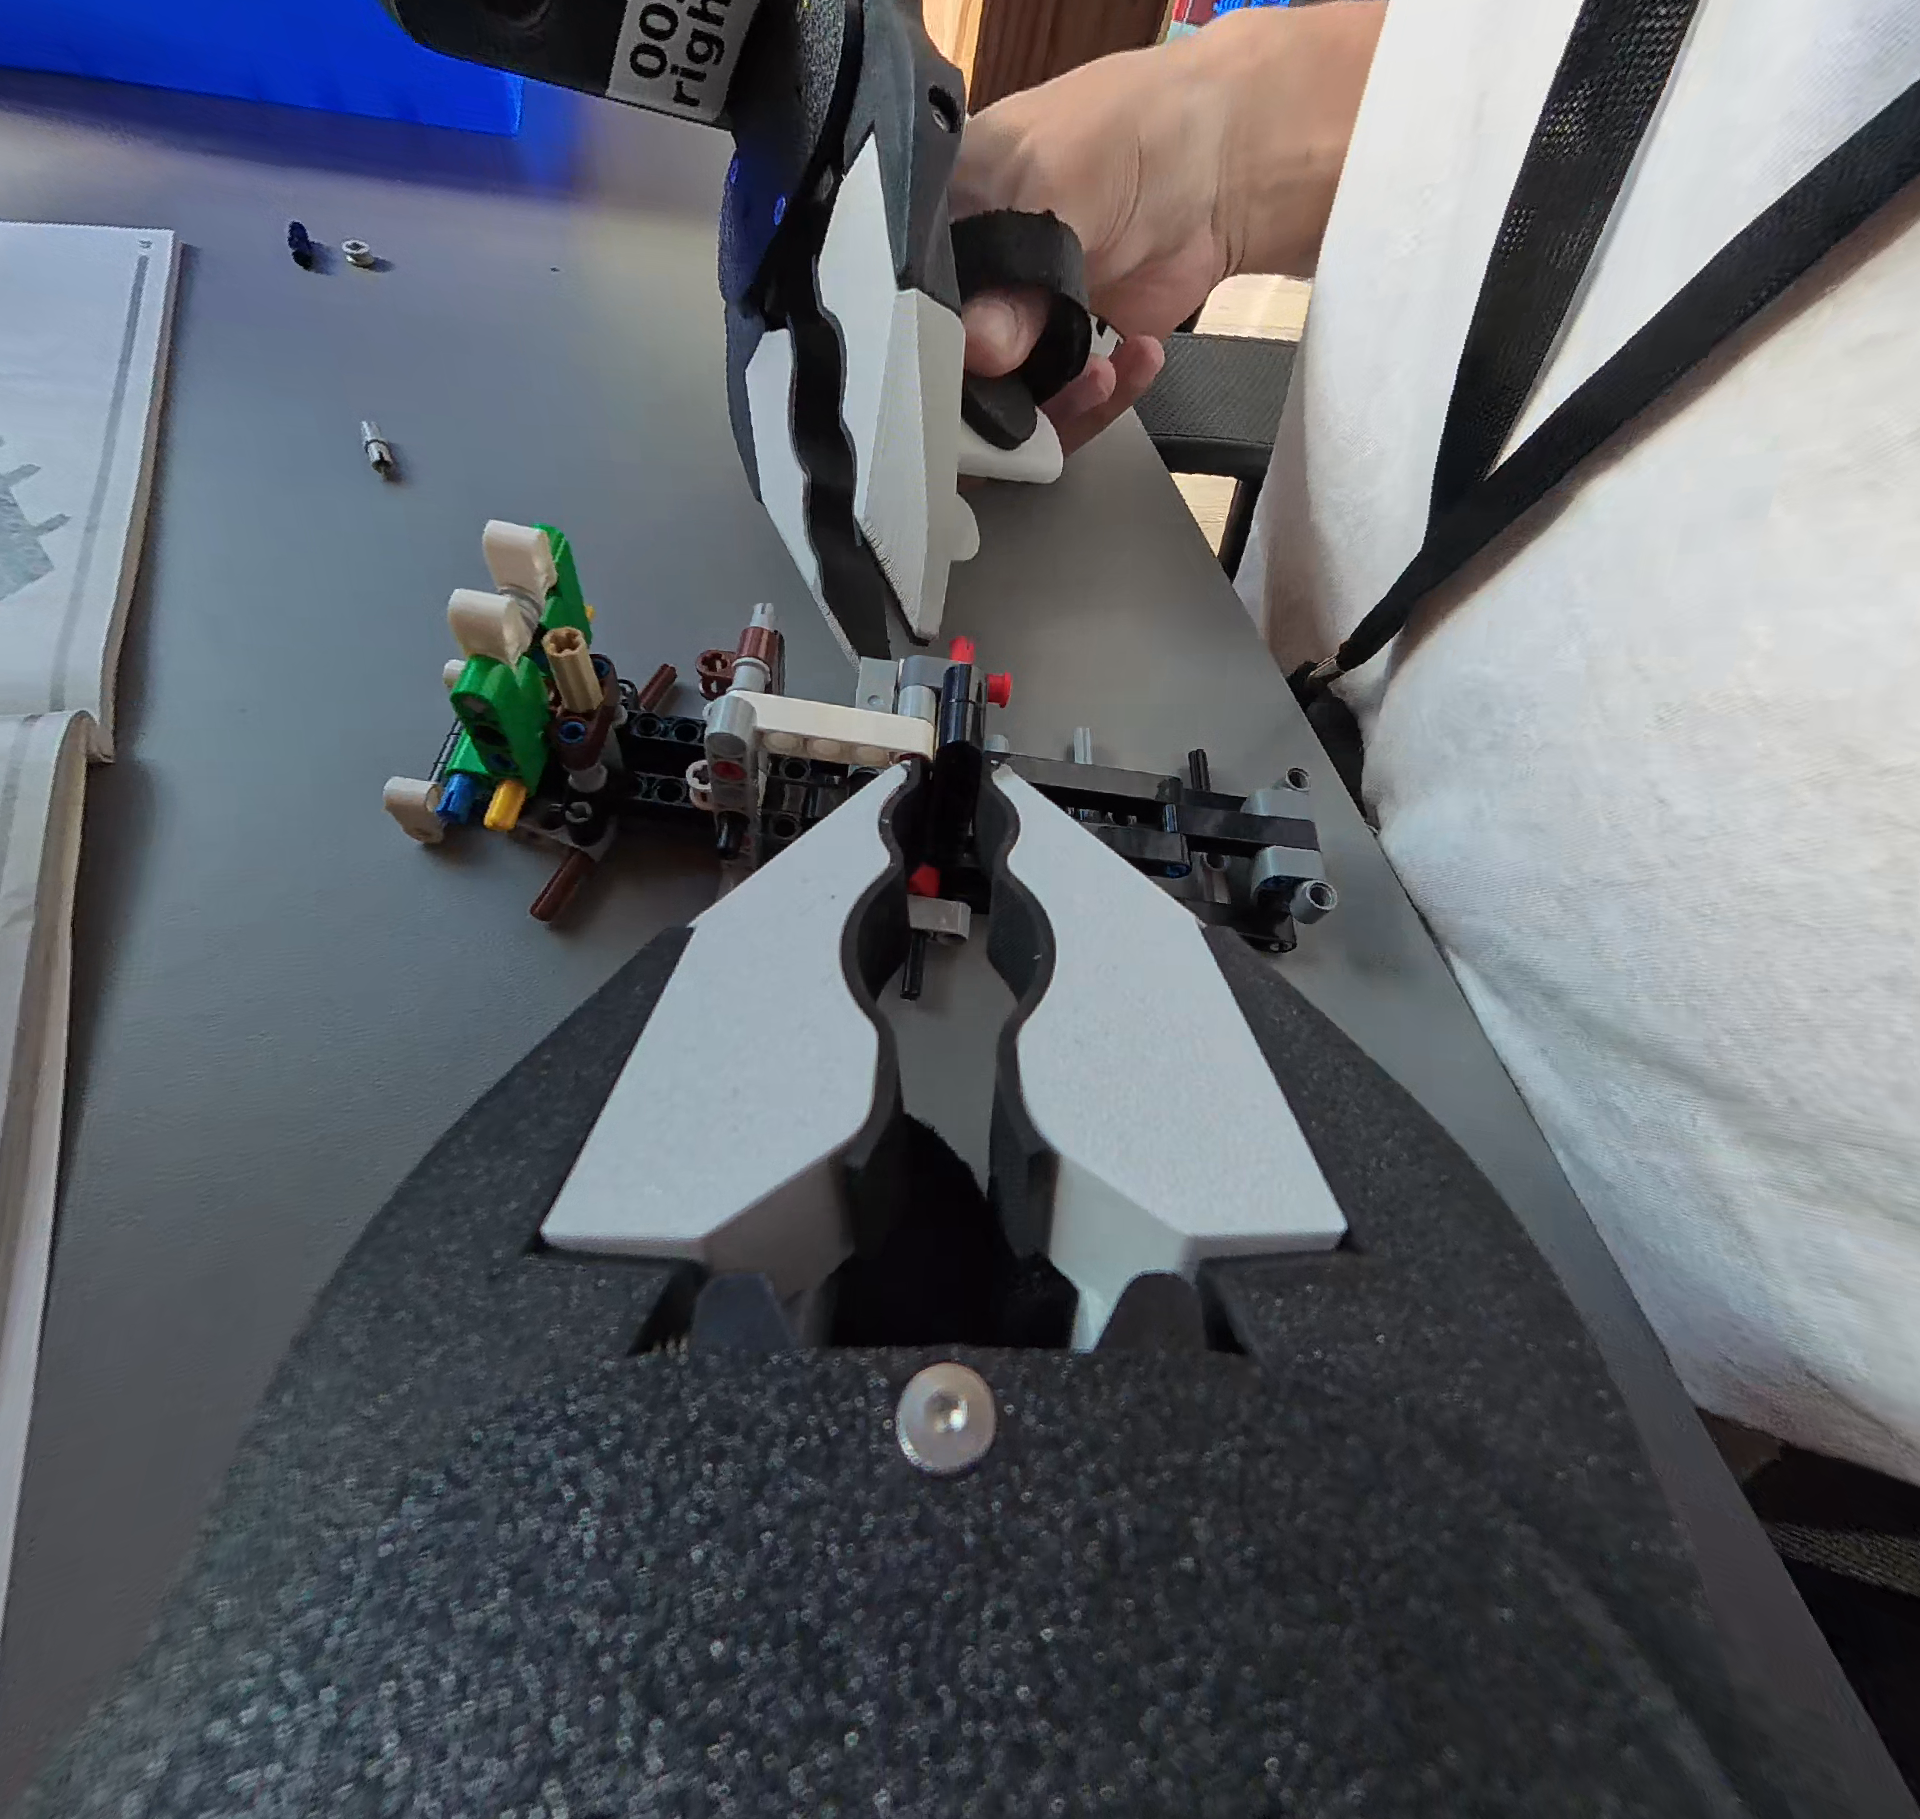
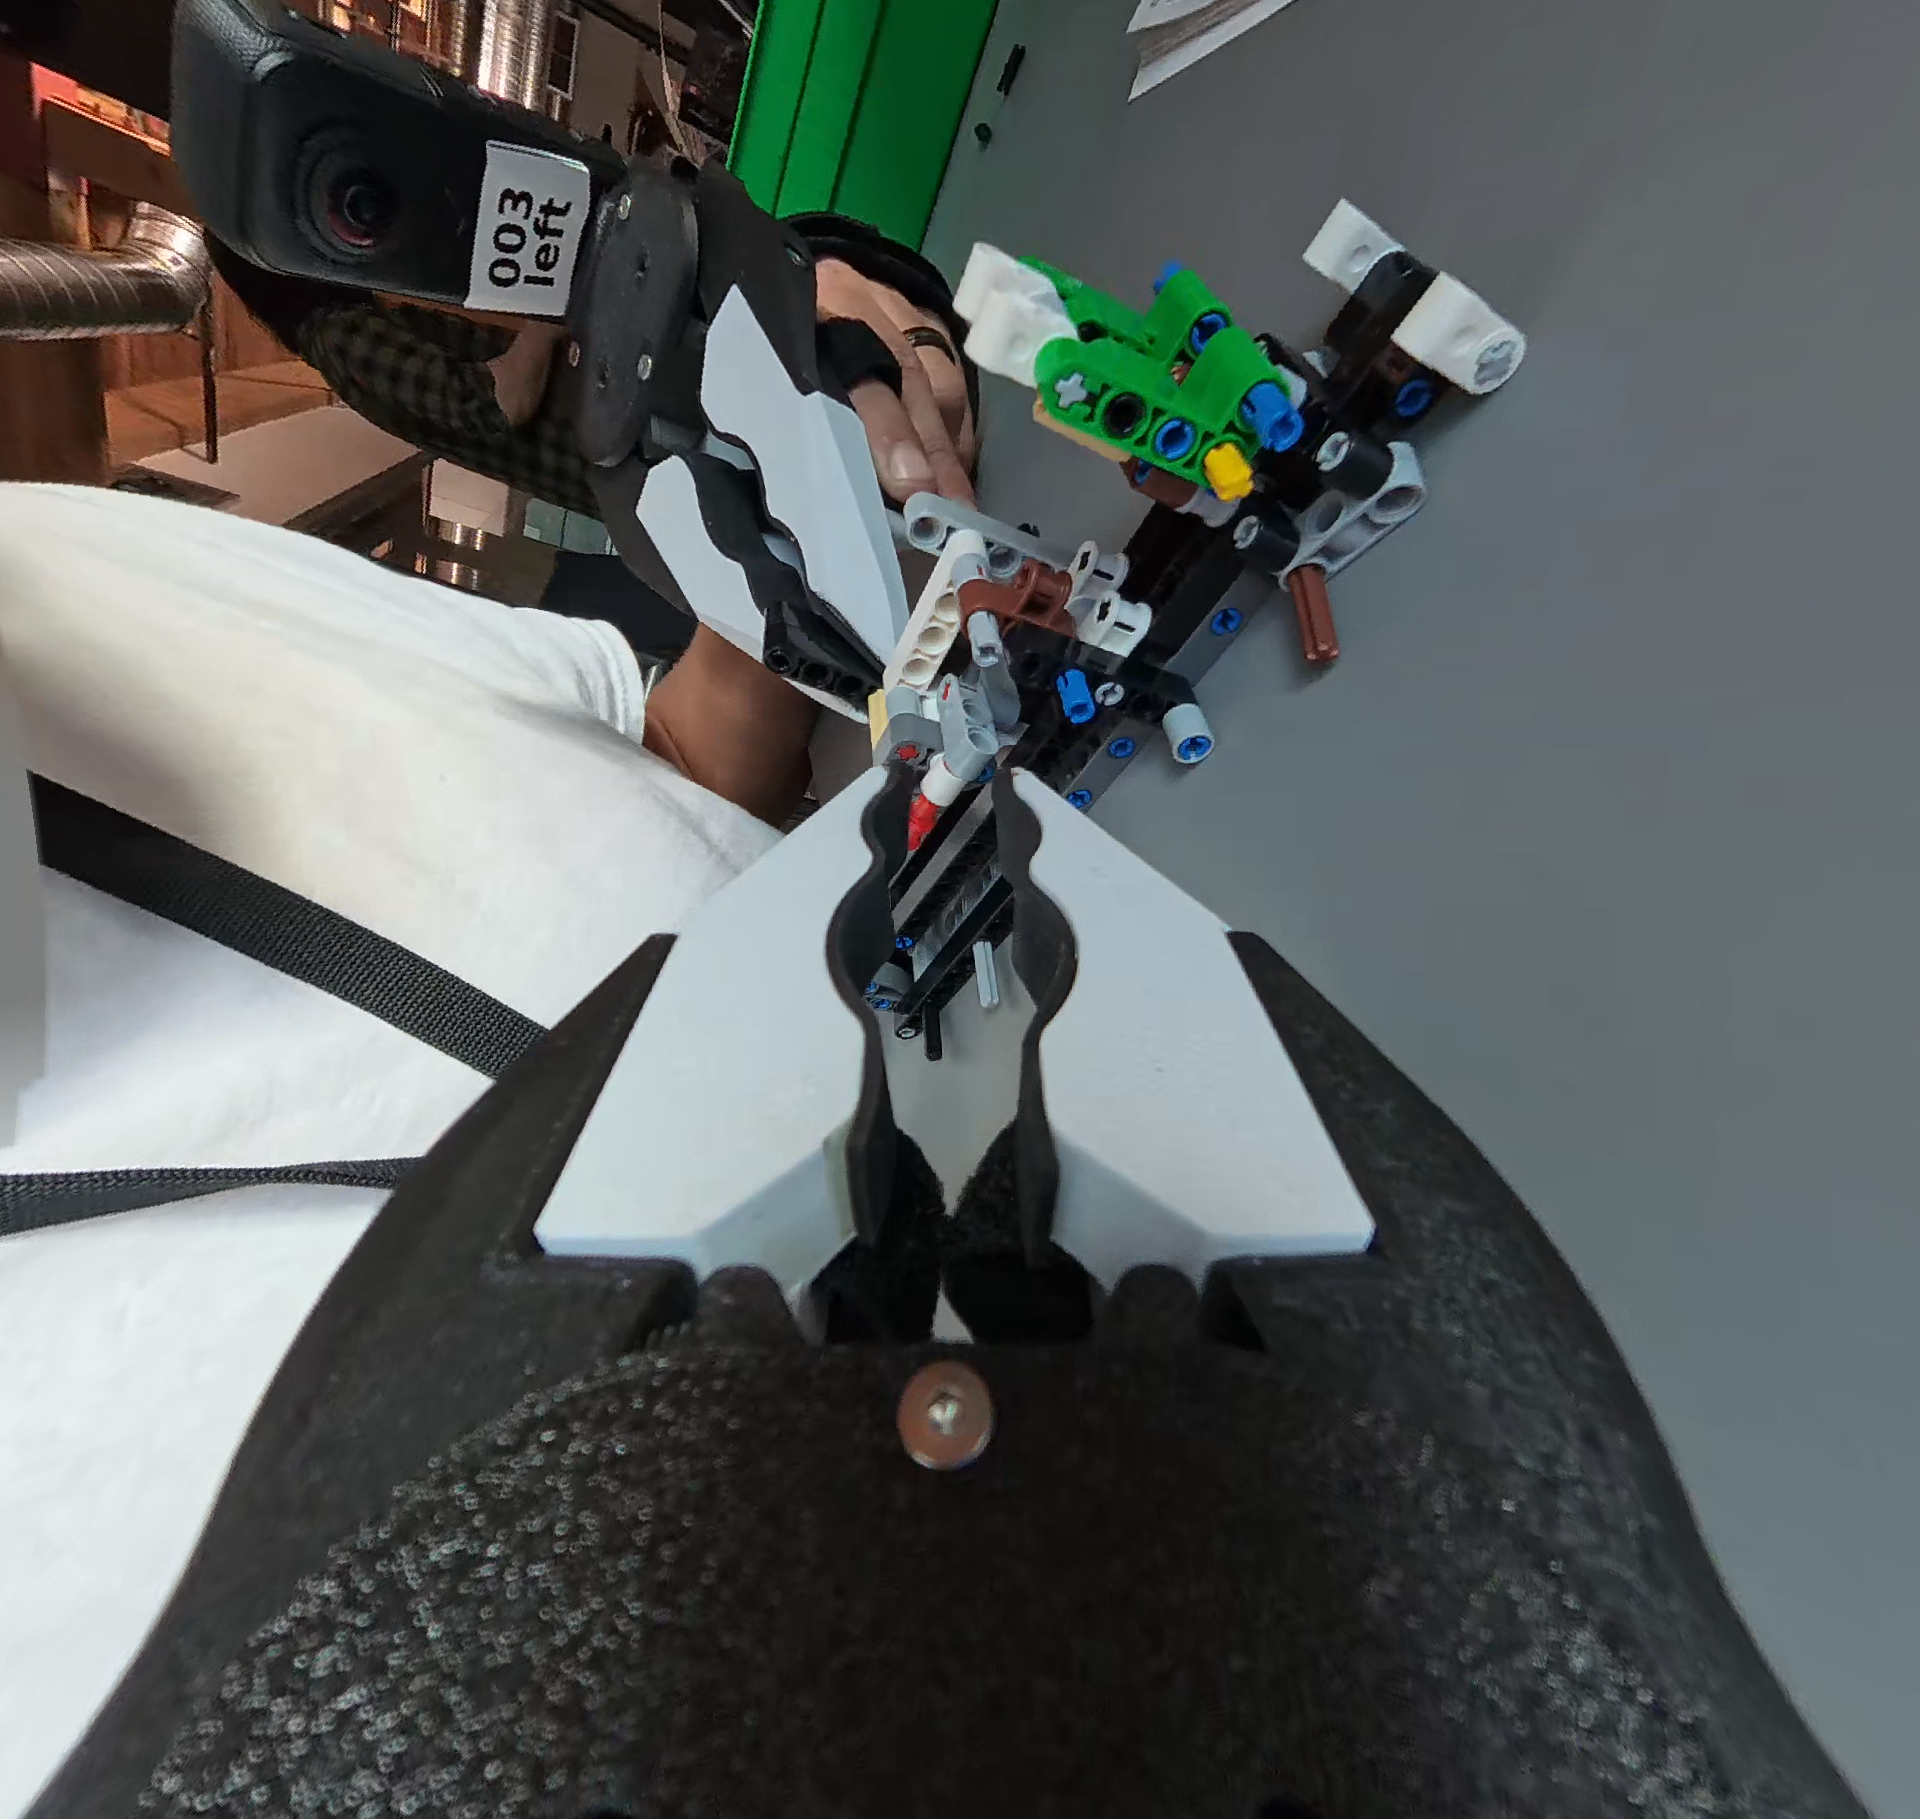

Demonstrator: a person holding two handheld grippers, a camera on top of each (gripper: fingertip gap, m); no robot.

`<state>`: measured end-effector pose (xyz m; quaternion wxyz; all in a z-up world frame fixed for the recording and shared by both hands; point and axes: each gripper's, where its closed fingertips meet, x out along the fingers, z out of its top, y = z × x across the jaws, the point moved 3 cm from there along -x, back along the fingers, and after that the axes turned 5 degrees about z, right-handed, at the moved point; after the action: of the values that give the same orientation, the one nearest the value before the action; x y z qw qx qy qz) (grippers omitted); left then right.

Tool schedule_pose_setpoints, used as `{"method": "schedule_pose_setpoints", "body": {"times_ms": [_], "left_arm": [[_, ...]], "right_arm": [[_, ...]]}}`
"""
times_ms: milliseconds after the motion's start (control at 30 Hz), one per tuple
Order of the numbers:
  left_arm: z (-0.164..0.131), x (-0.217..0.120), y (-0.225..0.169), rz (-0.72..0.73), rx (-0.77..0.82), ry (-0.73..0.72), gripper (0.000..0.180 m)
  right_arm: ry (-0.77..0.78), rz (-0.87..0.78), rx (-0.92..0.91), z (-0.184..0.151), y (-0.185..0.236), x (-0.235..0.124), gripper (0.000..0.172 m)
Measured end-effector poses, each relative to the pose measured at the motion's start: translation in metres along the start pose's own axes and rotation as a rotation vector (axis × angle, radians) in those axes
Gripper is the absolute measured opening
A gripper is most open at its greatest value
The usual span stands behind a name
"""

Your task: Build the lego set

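A long toy-brick model [image 1: 790, 761] lies flat on a dark grey bench [image 1: 312, 990], its black beams running lengthwise alongside the bench's near edge, just in front of a person in a white shirt [image 1: 1662, 626]. One end of the model carries a cluster of green and white pieces [image 1: 514, 668]; the other ends in grey connectors [image 1: 1283, 850].

The left claw [image 1: 948, 782] is nearly closed, its pads pressing on an upright black piece [image 1: 951, 803] near the middle of the model, with red pins [image 1: 961, 649] showing above and below the grip. The right claw [image 2: 951, 782] comes in along the model's length from the grey-connector end, narrowed around the black beam frame [image 2: 951, 896]; whether both pads press on the frame cannot be told. In the left wrist view the right claw's tips stand just above the model's red pins, with the person's hand [image 1: 1122, 211] behind them.

Beside the model's green end, a brown rod [image 1: 561, 886] rests against it on the bench. Farther out lie a small grey pin [image 1: 379, 448], a metal nut [image 1: 356, 252] and a small blue piece [image 1: 298, 240]. An open booklet [image 1: 62, 522] lies beyond the green end of the model, and a blue bin [image 1: 239, 3] stands behind it. In the right wrist view a green panel [image 2: 873, 55] rises past the bench, with metal ducting [image 2: 94, 283] in the dim room beyond.
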<state>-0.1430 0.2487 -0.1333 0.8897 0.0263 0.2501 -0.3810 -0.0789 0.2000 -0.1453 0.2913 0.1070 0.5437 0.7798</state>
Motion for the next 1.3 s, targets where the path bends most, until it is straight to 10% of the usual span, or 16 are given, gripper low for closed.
{"method": "schedule_pose_setpoints", "body": {"times_ms": [633,967,1300], "left_arm": [[0.0,0.0,0.0,-0.006,-0.006,0.0,0.006],[0.0,0.0,0.0,-0.001,-0.003,-0.001,0.005],[0.0,0.0,0.0,-0.003,-0.004,0.0,0.005]], "right_arm": [[0.033,0.01,-0.017,0.003,-0.001,0.0,0.006],[0.252,-0.339,-0.751,-0.013,0.009,0.0,0.051],[0.204,-0.376,-0.875,-0.009,0.009,0.013,0.036]]}}
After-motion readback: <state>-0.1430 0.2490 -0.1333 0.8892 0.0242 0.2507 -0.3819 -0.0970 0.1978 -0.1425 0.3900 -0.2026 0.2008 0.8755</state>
